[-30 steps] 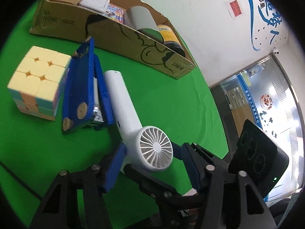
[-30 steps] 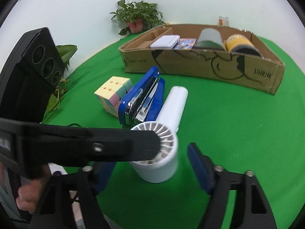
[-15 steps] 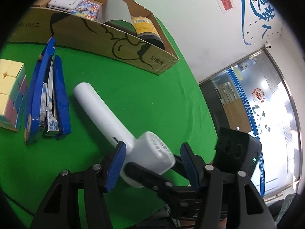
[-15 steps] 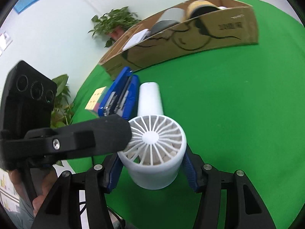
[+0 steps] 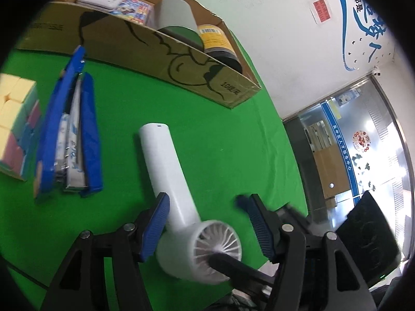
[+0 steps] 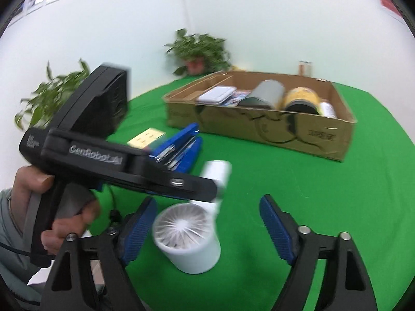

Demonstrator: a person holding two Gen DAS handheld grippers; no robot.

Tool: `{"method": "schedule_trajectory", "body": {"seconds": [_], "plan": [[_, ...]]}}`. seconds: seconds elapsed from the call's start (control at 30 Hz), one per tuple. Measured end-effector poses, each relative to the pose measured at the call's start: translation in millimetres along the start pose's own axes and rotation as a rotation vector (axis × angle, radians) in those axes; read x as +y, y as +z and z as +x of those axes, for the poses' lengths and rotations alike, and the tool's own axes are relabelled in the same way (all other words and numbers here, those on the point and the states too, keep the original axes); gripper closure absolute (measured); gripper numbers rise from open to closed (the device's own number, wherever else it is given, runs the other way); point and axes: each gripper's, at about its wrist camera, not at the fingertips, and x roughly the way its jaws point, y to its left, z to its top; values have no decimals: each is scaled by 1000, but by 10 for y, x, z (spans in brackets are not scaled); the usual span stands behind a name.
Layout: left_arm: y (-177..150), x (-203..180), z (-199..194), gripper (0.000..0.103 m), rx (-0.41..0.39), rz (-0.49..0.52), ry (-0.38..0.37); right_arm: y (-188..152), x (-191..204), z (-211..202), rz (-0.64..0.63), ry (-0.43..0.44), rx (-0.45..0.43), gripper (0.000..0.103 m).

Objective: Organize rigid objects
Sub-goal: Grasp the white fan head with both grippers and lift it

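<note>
A white handheld fan (image 5: pixel 171 181) lies on the green table (image 5: pixel 220 134), its round grille head (image 6: pixel 185 238) nearest me. My left gripper (image 5: pixel 203 207) straddles the fan's neck with its jaws opening: the left pad (image 5: pixel 155 225) touches the neck and the right pad stands well clear. My right gripper (image 6: pixel 207 202) straddles the fan's head from the opposite side. Its left pad (image 6: pixel 137 230) sits close beside the head and its right pad is a wide gap away. A blue stapler (image 5: pixel 70 134) and a pastel puzzle cube (image 5: pixel 15 127) lie left of the fan.
A long cardboard box (image 6: pixel 259 129) at the back holds a white case, a booklet, a grey cylinder (image 5: pixel 176 15) and a yellow-labelled jar (image 5: pixel 218 41). A person's hand (image 6: pixel 67 220) holds the left gripper's body (image 6: pixel 103 155) above the stapler. Potted plants (image 6: pixel 199 49) stand beyond the table's rounded edge.
The right gripper has lifted, rolled level and drawn back; its pads, earlier tight on the fan's head, now leave a gap on the right. The left gripper's right pad has moved off the fan.
</note>
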Motion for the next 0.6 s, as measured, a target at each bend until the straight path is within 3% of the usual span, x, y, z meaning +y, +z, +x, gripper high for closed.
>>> {"method": "schedule_trajectory", "body": {"seconds": [0.03, 0.1, 0.2, 0.3, 0.4, 0.47, 0.5, 0.6], "plan": [[23, -56, 28, 42, 3, 22, -6, -3, -21, 46, 19, 16, 16, 55], [57, -147, 110, 42, 36, 49, -33, -30, -125, 61, 90, 52, 26, 55], [93, -235, 156, 42, 54, 71, -52, -72, -303, 2, 179, 36, 9, 60], [113, -192, 117, 42, 46, 54, -36, -145, -615, -80, 305, -61, 32, 65], [96, -62, 31, 42, 49, 13, -21, -149, -613, -203, 276, -116, 20, 63], [69, 8, -22, 42, 64, -8, -17, -120, -415, -288, 206, -135, -10, 35], [41, 44, -56, 42, 69, -18, -13, -106, -277, -319, 166, -136, -27, 29], [-28, 93, -79, 42, 94, -44, -40, -81, 188, -278, 32, -121, -32, 27]]}}
